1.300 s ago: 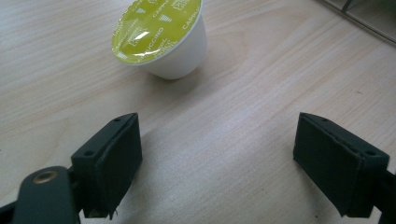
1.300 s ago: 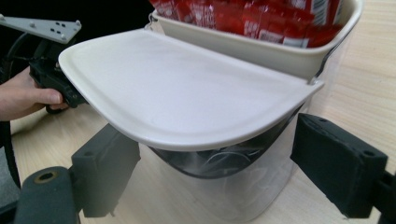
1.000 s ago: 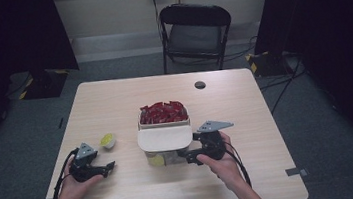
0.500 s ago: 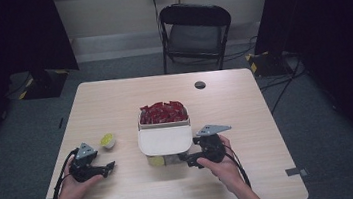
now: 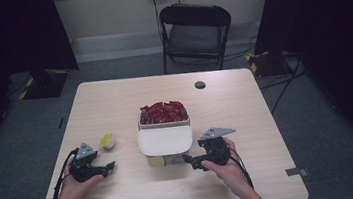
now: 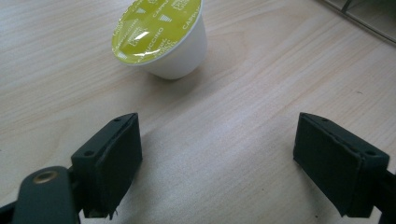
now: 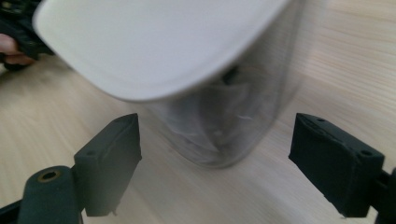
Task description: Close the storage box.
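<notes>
Lying ahead of fingers [image 6: 112,163]: capsule [image 6: 161,35]

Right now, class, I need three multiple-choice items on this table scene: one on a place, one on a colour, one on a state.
1. Where does the coffee capsule stand?
A. on the chair
B. on the table, ahead of the left gripper
C. inside the box

2. What colour is the capsule's lid?
A. yellow-green
B. blue
C. black

3. How are the right gripper's jaws?
A. clamped on the capsule
B. shut on nothing
C. open, facing the clear container

Answers:
1 B, bare wood lies around it.
2 A, the foil top shows it.
3 C, a wide gap shows between them.
</notes>
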Demonstrator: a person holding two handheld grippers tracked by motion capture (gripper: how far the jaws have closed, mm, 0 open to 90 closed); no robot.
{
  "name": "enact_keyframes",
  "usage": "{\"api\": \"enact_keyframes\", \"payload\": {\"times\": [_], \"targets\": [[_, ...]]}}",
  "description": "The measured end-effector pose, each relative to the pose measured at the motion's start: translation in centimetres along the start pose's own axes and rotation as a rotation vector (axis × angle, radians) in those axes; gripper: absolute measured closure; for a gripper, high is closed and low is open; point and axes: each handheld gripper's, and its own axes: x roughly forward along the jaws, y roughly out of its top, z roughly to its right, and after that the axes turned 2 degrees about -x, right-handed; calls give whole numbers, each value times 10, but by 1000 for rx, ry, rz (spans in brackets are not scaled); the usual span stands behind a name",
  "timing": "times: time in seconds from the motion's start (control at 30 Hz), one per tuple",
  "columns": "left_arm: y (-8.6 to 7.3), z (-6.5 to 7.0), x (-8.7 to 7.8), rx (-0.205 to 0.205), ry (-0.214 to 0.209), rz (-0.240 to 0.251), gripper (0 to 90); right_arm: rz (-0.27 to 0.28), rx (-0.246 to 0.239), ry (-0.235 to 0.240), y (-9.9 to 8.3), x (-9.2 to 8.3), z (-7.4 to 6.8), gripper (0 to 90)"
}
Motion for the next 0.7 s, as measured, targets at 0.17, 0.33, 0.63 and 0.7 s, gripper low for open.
{"api": "enact_keyframes", "payload": {"times": [0.17, 0.33, 0.63, 0.7], "targets": [[0, 0, 0, -1, 0, 0, 149, 11, 23, -25, -2, -8, 13, 158], [0, 0, 0, -1, 0, 0, 150, 30, 47, -59, -4, -20, 25, 150], [0, 0, 0, -1, 0, 0, 149, 50, 106, -136, -11, -40, 52, 148], [0, 0, 0, -1, 0, 1, 149, 53, 123, -156, -14, -44, 59, 148]]}}
